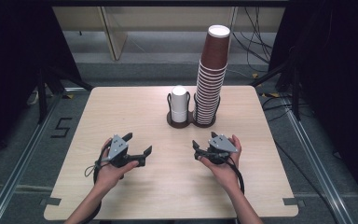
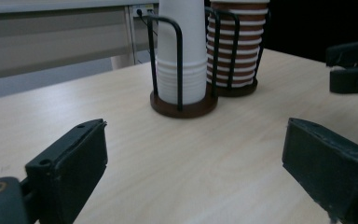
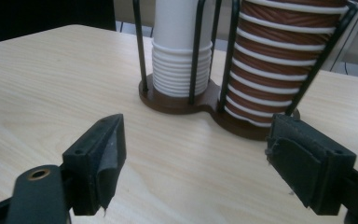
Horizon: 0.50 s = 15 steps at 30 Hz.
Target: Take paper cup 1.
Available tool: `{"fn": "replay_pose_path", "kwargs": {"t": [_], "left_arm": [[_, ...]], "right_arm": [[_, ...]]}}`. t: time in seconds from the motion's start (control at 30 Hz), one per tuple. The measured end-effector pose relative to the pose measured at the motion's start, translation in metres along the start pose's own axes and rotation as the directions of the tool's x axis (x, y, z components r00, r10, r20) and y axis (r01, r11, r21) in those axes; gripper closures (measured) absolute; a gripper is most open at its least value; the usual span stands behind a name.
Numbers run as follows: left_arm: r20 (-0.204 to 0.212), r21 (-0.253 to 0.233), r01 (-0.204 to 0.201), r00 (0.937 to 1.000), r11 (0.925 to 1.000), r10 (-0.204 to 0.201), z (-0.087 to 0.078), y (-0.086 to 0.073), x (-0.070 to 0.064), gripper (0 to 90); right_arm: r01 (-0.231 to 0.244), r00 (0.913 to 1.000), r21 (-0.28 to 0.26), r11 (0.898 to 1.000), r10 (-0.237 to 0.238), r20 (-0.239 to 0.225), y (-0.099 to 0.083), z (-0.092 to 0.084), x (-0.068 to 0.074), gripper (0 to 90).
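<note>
In the high view, a light wooden surface (image 1: 135, 112) carries a dark double cup holder (image 1: 191, 120) near its far edge, just right of the middle. Its left ring holds a short stack of white cups (image 1: 179, 103), and its right ring holds a tall stack of brown cups (image 1: 211, 77) that leans slightly to the right. Nearer the person, the left gripper (image 1: 138, 143) sits in the left hand (image 1: 112, 169) with its jaws spread wide and nothing between them. The right gripper (image 1: 204, 140) sits in the right hand (image 1: 223, 167), likewise open and empty. Both are well apart from the holder. In the left gripper view, the two black jaws stand far apart over bare wood; the white cups stand ahead inside black wire uprights, the brown cups just behind them, and the other gripper's jaws show at the right edge. In the right gripper view, the jaws also stand apart with only wood between them, and the holder's two rings lie ahead, white cups at the left, brown cups at the right, neither touched.
</note>
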<state>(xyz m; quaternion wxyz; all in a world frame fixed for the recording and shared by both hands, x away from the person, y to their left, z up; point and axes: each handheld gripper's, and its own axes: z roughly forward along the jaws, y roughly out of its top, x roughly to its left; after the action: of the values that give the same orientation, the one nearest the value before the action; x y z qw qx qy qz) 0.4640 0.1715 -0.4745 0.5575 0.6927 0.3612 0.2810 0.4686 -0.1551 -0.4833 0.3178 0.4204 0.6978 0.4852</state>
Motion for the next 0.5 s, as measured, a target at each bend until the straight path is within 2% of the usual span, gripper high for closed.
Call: {"fn": "replay_pose_path", "kwargs": {"t": [0.03, 0.13, 0.17, 0.2, 0.23, 0.33, 0.37, 0.4, 0.43, 0.47, 0.5], "left_arm": [[0.002, -0.005, -0.005, 1.0, 1.0, 0.005, 0.004, 0.007, 0.002, 6.6], [0.012, -0.019, -0.009, 0.9999, 0.9998, 0.01, 0.018, 0.025, 0.006, 6.9], [0.018, -0.024, -0.016, 0.9997, 0.9996, 0.017, 0.024, 0.034, 0.008, 7.4], [0.017, -0.021, -0.027, 0.9995, 0.9994, 0.028, 0.029, 0.041, 0.01, 7.7], [0.014, -0.03, -0.026, 0.9995, 0.9992, 0.027, 0.033, 0.046, 0.01, 7.7], [0.015, -0.042, -0.028, 0.9995, 0.9987, 0.028, 0.048, 0.063, 0.013, 8.4], [0.017, -0.043, -0.032, 0.9993, 0.9986, 0.033, 0.057, 0.072, 0.015, 8.5], [0.017, -0.043, -0.032, 0.9993, 0.9986, 0.033, 0.057, 0.072, 0.015, 8.6], [0.015, -0.042, -0.036, 0.9992, 0.9985, 0.037, 0.064, 0.077, 0.015, 8.6], [0.014, -0.038, -0.037, 0.9992, 0.9986, 0.038, 0.068, 0.08, 0.015, 8.7], [0.014, -0.034, -0.048, 0.9987, 0.9983, 0.049, 0.071, 0.082, 0.016, 8.7]], "right_arm": [[-0.018, 0.9998, -0.003, 1.0, 0.018, -0.013, 0.002, 0.003, 0.001, 21.5], [0.004, 0.9999, -0.021, 1.0, -0.004, -0.012, 0.009, 0.014, 0.004, 22.2], [0.0, 1.0, -0.016, 1.0, 0.0, -0.009, 0.011, 0.017, 0.005, 22.4], [0.017, 0.9997, -0.014, 1.0, -0.017, -0.018, 0.016, 0.03, 0.007, 22.5], [0.017, 0.9997, -0.014, 1.0, -0.017, -0.018, 0.016, 0.03, 0.007, 22.5], [0.02, 0.9995, -0.003, 1.0, -0.02, -0.025, 0.021, 0.045, 0.009, 22.3], [-0.003, 0.9993, 0.011, 1.0, 0.003, -0.038, 0.024, 0.055, 0.011, 22.2], [-0.003, 0.9993, 0.011, 1.0, 0.003, -0.038, 0.024, 0.055, 0.011, 22.2], [-0.007, 0.9992, 0.009, 1.0, 0.007, -0.038, 0.025, 0.061, 0.012, 22.1], [0.017, 0.9993, 0.01, 1.0, -0.017, -0.034, 0.029, 0.074, 0.01, 21.9], [0.029, 0.9991, 0.004, 1.0, -0.029, -0.03, 0.03, 0.078, 0.009, 21.9]]}}
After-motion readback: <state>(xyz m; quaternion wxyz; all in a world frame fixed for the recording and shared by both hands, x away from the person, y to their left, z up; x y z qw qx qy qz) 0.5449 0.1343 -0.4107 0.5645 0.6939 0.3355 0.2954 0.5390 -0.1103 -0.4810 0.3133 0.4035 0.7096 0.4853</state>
